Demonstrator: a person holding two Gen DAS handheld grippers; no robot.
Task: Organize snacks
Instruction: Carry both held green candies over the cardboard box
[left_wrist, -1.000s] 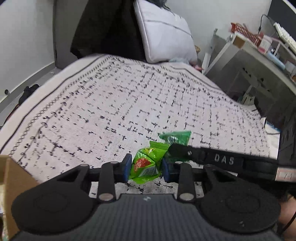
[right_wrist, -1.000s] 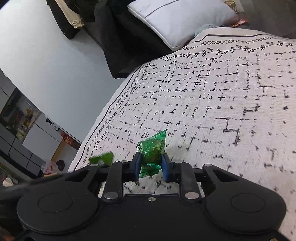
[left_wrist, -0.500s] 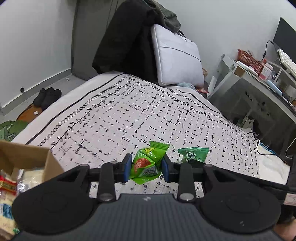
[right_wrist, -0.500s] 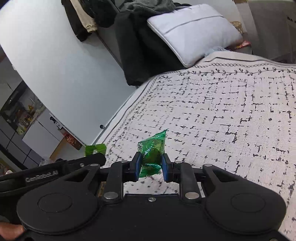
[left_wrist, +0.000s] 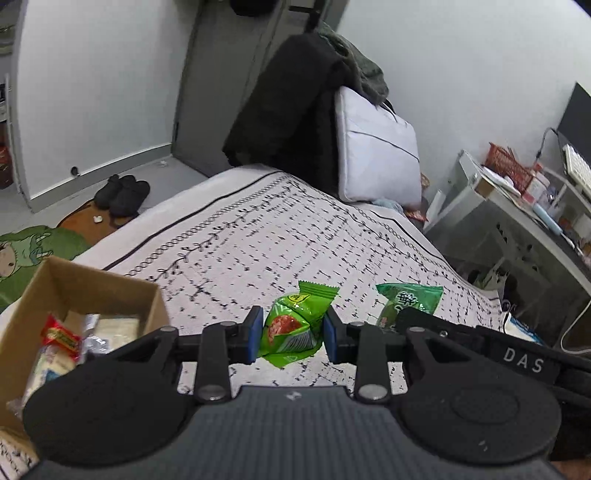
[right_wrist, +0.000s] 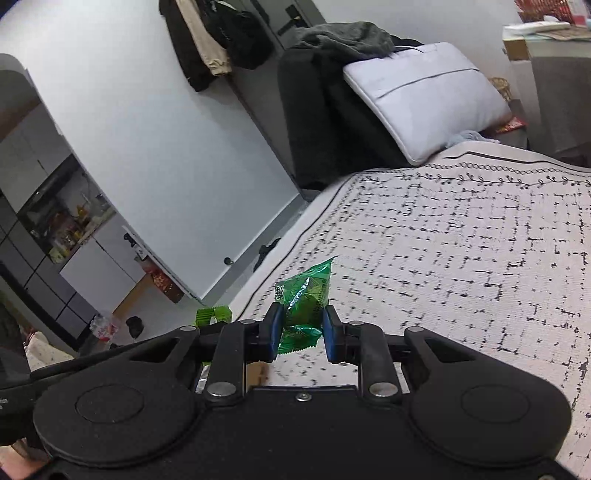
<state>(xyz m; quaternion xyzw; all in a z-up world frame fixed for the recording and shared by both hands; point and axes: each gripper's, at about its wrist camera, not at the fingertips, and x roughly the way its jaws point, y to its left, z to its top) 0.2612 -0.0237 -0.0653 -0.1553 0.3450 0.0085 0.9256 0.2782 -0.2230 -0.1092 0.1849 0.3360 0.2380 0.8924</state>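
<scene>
**Two packets lifted, box not yet reached**

The left tool (left_wrist: 291, 338) is clenched on a light green snack packet (left_wrist: 293, 326); the right tool (right_wrist: 300, 332) grips a dark green snack packet (right_wrist: 304, 299). Both hang above the bed (left_wrist: 258, 240). The cardboard box (left_wrist: 92, 291) already holds several snacks; these two appear left to drop in.

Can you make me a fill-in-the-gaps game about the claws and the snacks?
1. The left claw is shut on a light green snack packet with a ____ picture on it.
2. The right claw is shut on a dark ____ packet.
3. The cardboard ____ on the bed already has snacks in it.

Missing words: red; green; box
</scene>
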